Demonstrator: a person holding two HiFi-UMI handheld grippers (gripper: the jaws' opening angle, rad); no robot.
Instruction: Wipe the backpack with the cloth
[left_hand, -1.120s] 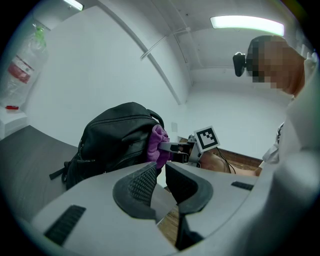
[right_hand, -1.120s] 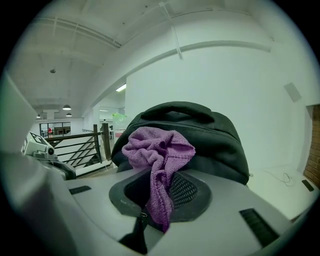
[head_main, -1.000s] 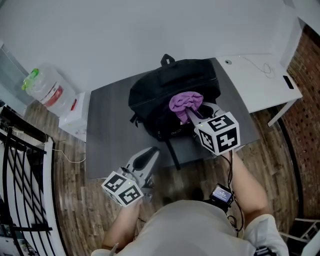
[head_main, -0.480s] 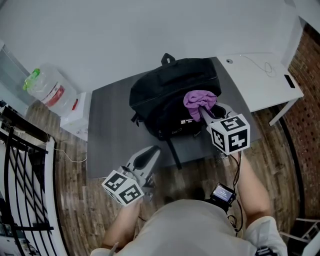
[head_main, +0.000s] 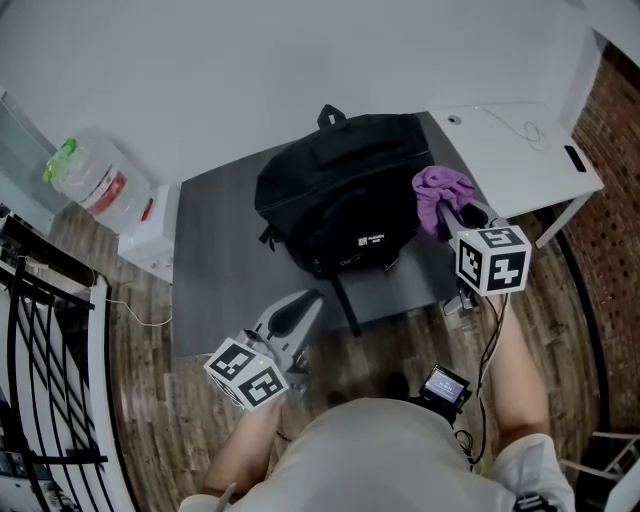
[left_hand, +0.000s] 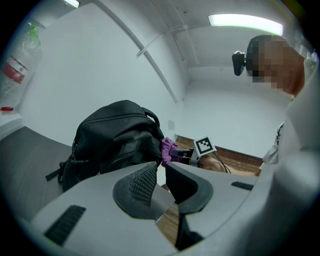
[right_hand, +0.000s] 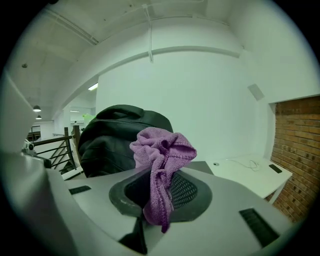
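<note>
Your right gripper (right_hand: 160, 192) has its jaws clamped on the purple cloth (right_hand: 162, 150). A bunched wad stands above the jaw tips and a short tail hangs below. Your left gripper (left_hand: 161, 175) has its jaws drawn almost together, with only a thin slit between them and nothing in it. It hangs low, off the near edge of the table (head_main: 215, 270).

The cloth sits just beside the right flank of the black backpack (head_main: 345, 205). No view confirms whether the two are touching.

For a good pass, present the wad to the fabric, not the jaw tips. Stroke along the panel with light, even pressure. The bag is soft and will likely shift, so consider bracing it with the left gripper.

The backpack lies near the middle of the dark grey table, handle toward the white wall. A white desk (head_main: 520, 160) adjoins on the right. A large water bottle (head_main: 95, 180) stands to the left, and a black railing (head_main: 40, 330) runs beyond it. The floor (head_main: 150, 400) is wood plank.
</note>
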